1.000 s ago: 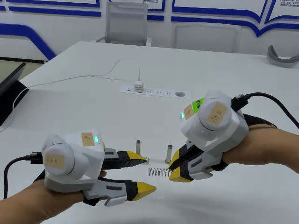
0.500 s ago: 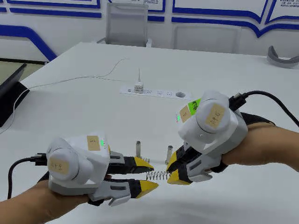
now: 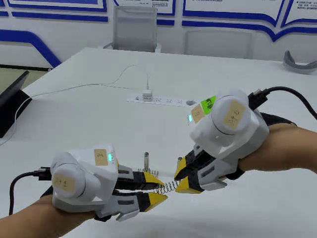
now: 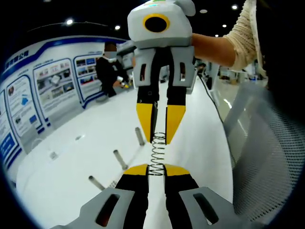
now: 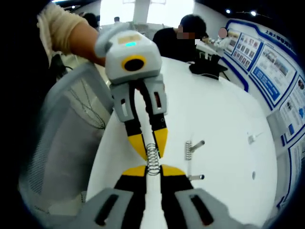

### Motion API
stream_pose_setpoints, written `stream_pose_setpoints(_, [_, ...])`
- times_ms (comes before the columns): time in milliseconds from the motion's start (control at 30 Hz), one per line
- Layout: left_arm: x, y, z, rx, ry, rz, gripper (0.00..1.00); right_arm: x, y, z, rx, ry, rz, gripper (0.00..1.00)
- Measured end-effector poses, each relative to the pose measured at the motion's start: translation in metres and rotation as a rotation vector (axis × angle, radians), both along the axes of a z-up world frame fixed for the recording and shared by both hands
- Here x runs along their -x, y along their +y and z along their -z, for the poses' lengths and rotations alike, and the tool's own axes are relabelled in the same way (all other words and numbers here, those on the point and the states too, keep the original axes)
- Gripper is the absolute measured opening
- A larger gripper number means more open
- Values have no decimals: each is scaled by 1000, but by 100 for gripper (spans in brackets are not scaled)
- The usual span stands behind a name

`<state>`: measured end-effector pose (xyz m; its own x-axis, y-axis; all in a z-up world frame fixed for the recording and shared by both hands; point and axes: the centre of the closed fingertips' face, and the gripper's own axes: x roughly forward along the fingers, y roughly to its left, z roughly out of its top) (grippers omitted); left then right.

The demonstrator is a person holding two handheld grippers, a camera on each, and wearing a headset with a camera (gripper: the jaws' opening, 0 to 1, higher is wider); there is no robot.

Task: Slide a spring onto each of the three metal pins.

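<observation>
The spring [image 3: 168, 186] is a short, thin coil of pale steel wire with open turns, drawn out in a nearly straight line. It bridges the gap between the two grippers, one end in each, and slants slightly upward toward the right one. Whether it clears the white table [image 3: 99, 114] I cannot tell.

The left gripper [image 3: 156, 190] has its yellow-tipped jaws drawn almost together and nips the spring's near end. The right gripper [image 3: 180, 178] pinches the other end the same way, with only a narrow slit between its jaws. In the left gripper view the coil runs straight ahead from that gripper's own tips into the opposing tips.

Three metal pins stand upright on the table just beyond the held spring: the near pin [image 4: 95, 182], the middle pin [image 4: 120, 159] and the far pin [image 4: 139, 136]. A second spring [image 5: 189, 149] sits by one pin. Whether it is threaded on or only beside it cannot be told.
</observation>
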<state>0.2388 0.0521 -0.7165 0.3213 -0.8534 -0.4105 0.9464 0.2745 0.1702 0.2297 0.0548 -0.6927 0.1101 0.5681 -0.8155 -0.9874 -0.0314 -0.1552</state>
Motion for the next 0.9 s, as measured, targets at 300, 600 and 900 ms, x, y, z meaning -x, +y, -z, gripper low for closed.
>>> stream_pose_setpoints(300, [2, -2, 0, 3, 1, 2, 11, 4, 14, -12, -27, -26, -23, 12])
stream_pose_setpoints(600, [1, -2, -3, 22, -3, -3, 11, 4, 22, -17, -53, -32, -23, 12])
stream_pose_setpoints(900, [0, -2, -2, 32, 2, -6, 11, 2, 23, -18, -80, -15, -4, 14])
